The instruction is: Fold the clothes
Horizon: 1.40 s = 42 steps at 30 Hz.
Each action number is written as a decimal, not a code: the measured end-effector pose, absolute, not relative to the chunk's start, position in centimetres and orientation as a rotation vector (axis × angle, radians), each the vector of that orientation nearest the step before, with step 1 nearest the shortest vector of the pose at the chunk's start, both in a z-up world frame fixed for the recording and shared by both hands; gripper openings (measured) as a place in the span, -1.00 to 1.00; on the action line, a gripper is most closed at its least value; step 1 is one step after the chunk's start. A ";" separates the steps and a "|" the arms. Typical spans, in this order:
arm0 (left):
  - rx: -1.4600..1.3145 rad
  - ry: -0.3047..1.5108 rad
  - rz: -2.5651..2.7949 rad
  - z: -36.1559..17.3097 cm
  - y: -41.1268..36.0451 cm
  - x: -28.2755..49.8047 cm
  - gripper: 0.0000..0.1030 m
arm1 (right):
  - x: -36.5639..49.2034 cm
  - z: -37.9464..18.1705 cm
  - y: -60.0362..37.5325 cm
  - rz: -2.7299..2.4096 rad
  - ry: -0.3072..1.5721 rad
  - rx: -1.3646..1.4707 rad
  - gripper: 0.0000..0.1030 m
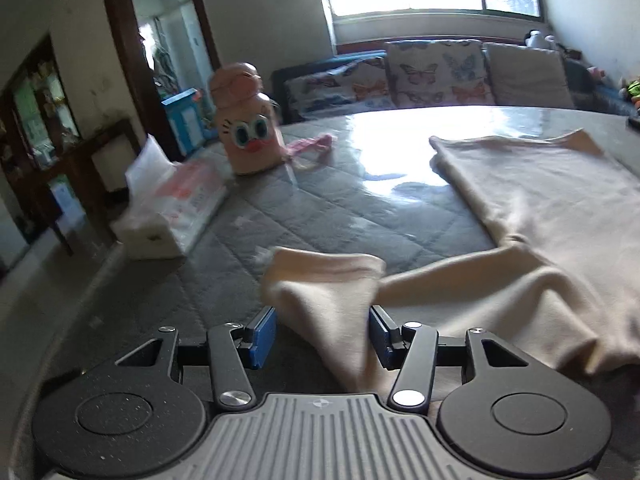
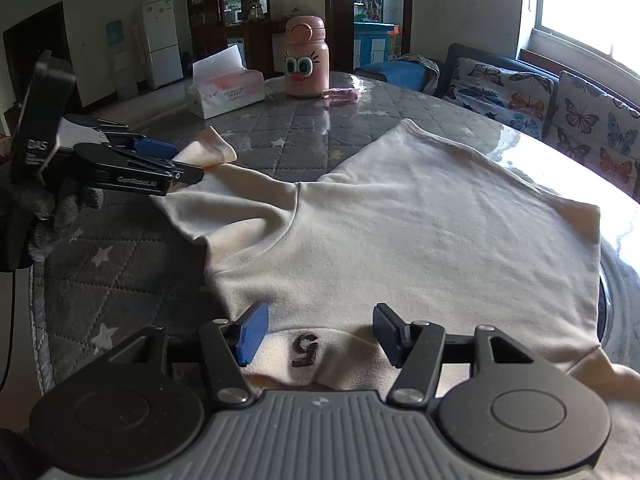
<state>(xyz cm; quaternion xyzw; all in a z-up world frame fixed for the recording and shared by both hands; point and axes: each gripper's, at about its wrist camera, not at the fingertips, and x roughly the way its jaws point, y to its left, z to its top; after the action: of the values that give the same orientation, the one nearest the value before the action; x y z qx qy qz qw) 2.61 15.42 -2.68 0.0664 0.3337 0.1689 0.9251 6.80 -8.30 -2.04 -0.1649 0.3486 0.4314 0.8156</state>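
Cream sweater [image 2: 400, 220] lies flat on the quilted table [image 2: 120, 280], soft and limp (likely light); left gripper [image 2: 176, 162] pinches its sleeve cuff [image 2: 212, 150]; right gripper [image 2: 318, 334] hovers open over the collar, the next sensible hold

The cream garment [image 2: 420, 216] is soft, matt knit cloth. The worktop [image 2: 120, 272] wears quilted grey fabric under a glossy clear sheet. Both tongs have matt black plastic arms, ribbed blue pads [image 2: 252, 332] and shiny metal rivets.
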 end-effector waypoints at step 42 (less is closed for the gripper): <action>-0.085 0.631 0.595 -1.4 23.3 2.6 -0.91 | 6.7 -2.4 -8.8 0.922 0.747 -0.349 0.33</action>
<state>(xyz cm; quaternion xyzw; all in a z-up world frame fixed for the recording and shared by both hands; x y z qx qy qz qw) 2.59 23.29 -1.45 -0.0412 0.3055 0.2880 0.9067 6.74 -8.83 -2.35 -0.1637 0.3502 0.4321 0.8148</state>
